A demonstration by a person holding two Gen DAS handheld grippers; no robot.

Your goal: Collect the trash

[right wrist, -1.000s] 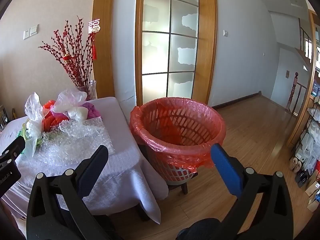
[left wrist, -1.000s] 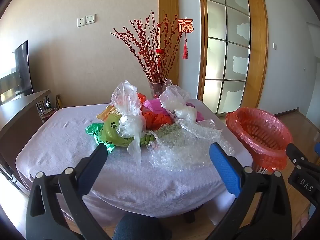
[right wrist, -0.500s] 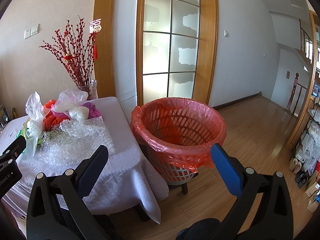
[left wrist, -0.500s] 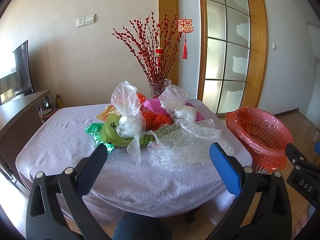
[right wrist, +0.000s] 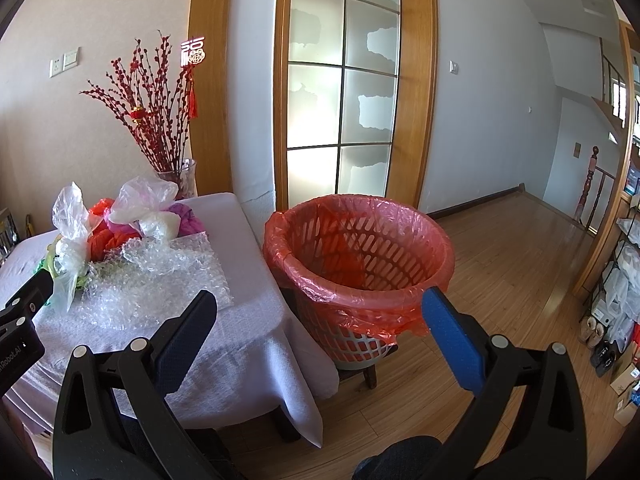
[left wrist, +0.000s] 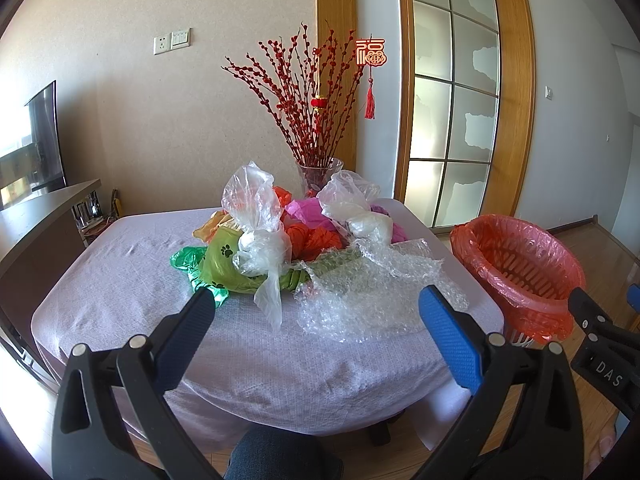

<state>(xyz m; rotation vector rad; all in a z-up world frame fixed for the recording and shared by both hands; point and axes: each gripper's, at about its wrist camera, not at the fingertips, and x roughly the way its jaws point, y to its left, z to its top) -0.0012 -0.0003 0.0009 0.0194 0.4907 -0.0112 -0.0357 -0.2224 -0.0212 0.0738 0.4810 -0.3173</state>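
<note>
Plastic trash (left wrist: 304,248) by red-lined basket (right wrist: 360,256)

Left gripper (left wrist: 316,312) and right gripper (right wrist: 320,310) are both showing black plastic frames with silver rivets; each is wearing one black textured pad and one blue. White "DAS" lettering is showing on the right housing.

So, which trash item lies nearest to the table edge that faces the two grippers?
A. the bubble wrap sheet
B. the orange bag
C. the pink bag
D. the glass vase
A: the bubble wrap sheet spreads in front of the pile, toward the near edge of the table; the coloured bags sit behind it.
</note>
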